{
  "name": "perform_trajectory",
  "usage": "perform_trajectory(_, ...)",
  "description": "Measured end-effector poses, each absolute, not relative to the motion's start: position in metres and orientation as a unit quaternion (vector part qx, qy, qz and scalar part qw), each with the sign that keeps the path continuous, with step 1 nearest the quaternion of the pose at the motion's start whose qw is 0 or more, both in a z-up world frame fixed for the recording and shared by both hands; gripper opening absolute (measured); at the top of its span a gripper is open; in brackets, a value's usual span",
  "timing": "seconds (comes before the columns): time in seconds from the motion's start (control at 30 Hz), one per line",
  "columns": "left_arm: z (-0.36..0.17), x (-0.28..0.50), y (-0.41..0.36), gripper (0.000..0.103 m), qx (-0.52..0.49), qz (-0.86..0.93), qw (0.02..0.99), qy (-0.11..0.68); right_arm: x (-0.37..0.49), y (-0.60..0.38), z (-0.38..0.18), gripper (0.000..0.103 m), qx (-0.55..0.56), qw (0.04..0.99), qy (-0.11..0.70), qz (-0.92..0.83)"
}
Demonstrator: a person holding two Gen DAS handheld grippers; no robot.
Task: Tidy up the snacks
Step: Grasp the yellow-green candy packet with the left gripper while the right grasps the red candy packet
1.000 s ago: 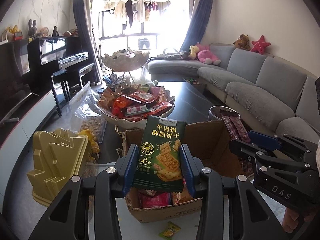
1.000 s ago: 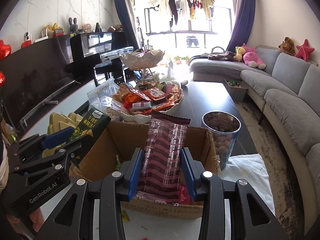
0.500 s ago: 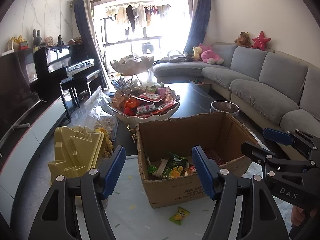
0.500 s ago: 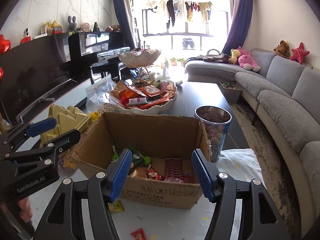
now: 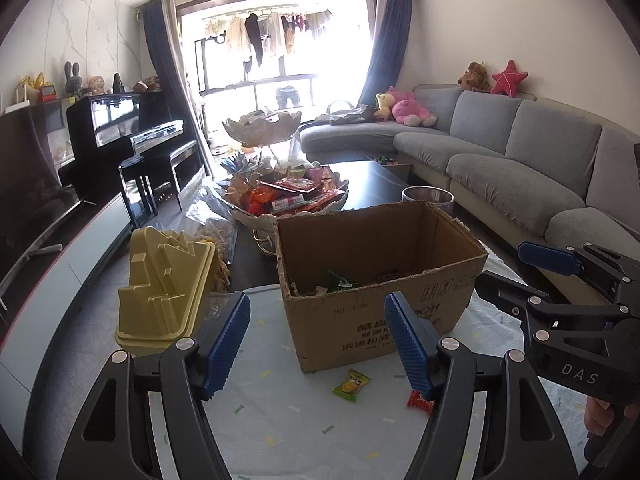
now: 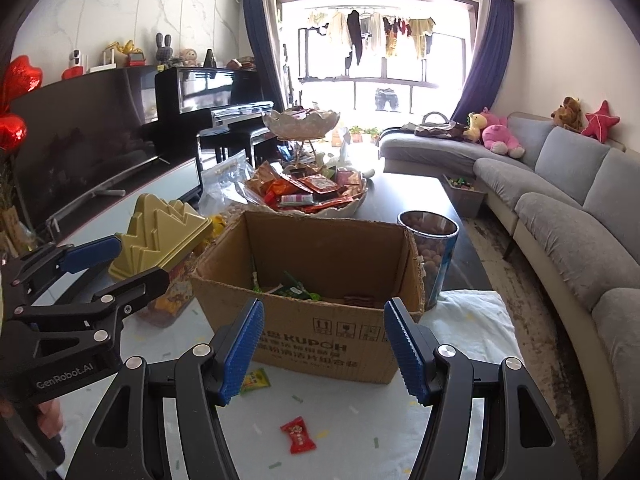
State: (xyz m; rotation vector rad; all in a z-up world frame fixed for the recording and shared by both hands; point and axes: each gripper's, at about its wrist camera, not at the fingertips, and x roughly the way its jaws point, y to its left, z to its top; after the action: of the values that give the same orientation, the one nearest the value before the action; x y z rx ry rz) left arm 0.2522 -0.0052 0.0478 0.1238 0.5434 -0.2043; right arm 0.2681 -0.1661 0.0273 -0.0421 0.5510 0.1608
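An open brown cardboard box (image 6: 320, 280) stands upright just ahead of both tongs, snack packets (image 6: 296, 286) lying loose on its bottom. Before it, on the desk, a small green-yellow packet (image 5: 352, 385) lies flat, a red packet (image 6: 298, 434) nearer.

The room is a living room lit by strong daylight from a wide window (image 6: 384, 68), framed by dark blue curtains (image 6: 484, 64) (laundry hangs behind the glass). A grey sectional sofa (image 5: 520, 156) runs along the right wall, with plush toys on it. A black upright piano (image 6: 212, 96) stands against the marble-patterned left wall (image 6: 120, 4).
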Motion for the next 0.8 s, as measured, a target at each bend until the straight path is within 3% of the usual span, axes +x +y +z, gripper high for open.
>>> perform_trajectory(0.8,-0.034,0.234,-0.008,0.070,0.098,-0.132,0.925,0.342,0.240,-0.160,-0.067,0.063,-0.023,0.917,0.390,0.085)
